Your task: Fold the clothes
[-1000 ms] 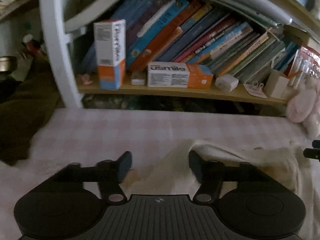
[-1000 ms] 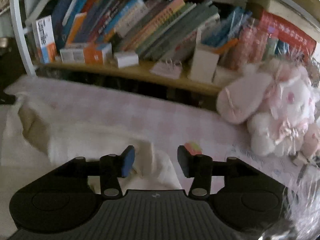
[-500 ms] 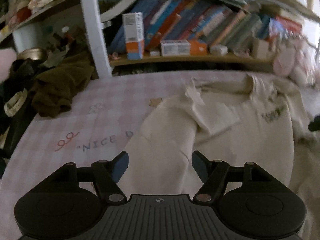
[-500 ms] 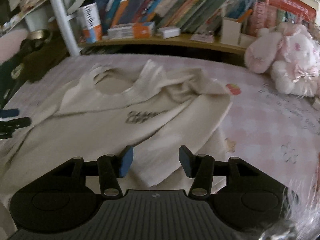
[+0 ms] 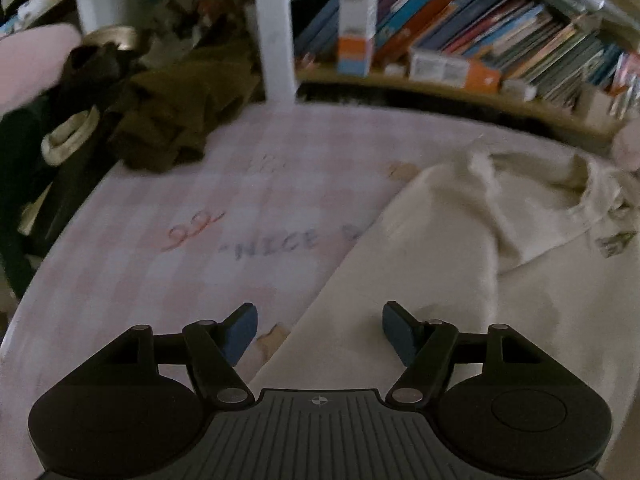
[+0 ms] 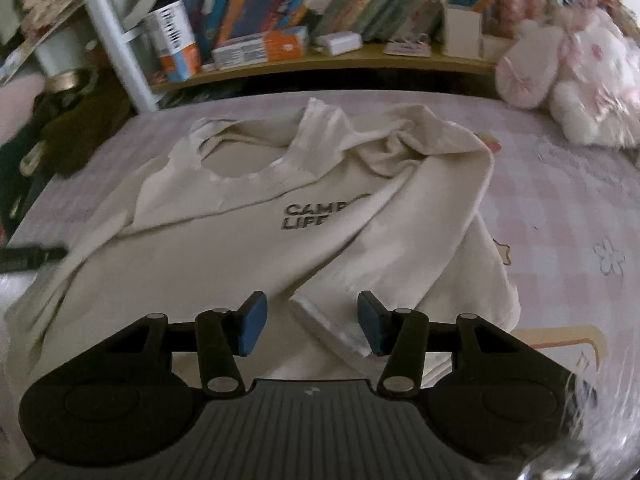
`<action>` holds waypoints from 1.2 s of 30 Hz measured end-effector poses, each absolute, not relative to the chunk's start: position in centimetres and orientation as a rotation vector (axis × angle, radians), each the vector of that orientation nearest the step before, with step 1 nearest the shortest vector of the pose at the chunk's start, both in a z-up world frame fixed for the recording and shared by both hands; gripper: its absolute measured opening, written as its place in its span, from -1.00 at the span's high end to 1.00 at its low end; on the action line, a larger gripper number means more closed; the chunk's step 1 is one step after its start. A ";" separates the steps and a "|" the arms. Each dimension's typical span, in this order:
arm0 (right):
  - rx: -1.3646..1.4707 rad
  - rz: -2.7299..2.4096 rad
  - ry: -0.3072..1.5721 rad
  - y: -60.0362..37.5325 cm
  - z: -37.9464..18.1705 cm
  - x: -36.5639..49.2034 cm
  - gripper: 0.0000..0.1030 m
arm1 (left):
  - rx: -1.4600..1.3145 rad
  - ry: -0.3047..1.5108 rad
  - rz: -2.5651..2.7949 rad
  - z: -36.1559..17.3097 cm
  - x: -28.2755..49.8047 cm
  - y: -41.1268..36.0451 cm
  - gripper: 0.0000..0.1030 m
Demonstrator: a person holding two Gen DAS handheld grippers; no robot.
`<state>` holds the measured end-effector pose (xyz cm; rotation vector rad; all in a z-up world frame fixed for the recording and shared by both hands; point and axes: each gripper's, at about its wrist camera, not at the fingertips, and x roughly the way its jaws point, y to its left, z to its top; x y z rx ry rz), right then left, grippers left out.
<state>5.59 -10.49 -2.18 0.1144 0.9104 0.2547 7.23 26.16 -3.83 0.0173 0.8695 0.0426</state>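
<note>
Cream sweatshirt (image 6: 248,248) lay frame-centre on pink bed (image 6: 568,216), collar uppermost | folded sleeve cuff (nearest) between right tongs (image 6: 312,326), gaping empty | left tongs (image 5: 316,332) wide, straddling hem edge.

The sweatshirt (image 6: 248,248) reads "CAMP LIFE"; the bedsheet (image 5: 192,216) reads "NICE".

You are looking at a pink checked sheet (image 6: 560,200) printed with flowers and the words "NICE D". On it lies a cream sweatshirt (image 6: 240,248), front up. Left of the sweatshirt sits a heap of dark clothes (image 5: 168,120); to its right, a pink-and-white plush toy (image 6: 580,72)
</note>
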 end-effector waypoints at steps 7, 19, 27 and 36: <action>0.207 0.108 0.936 -11.9 -2.5 6.5 0.14 | 0.000 0.881 0.080 -3.8 5.6 27.8 -0.18; 0.353 0.156 0.973 -13.9 -2.4 6.9 0.81 | 0.001 0.888 0.012 -4.6 5.6 27.1 0.99; -0.021 -0.144 0.817 -22.8 2.6 7.1 0.83 | 0.020 0.769 0.110 -2.0 7.7 29.0 1.00; -0.197 -0.315 0.911 -28.1 -1.2 11.7 0.83 | 0.116 0.649 0.208 1.3 15.6 29.5 0.99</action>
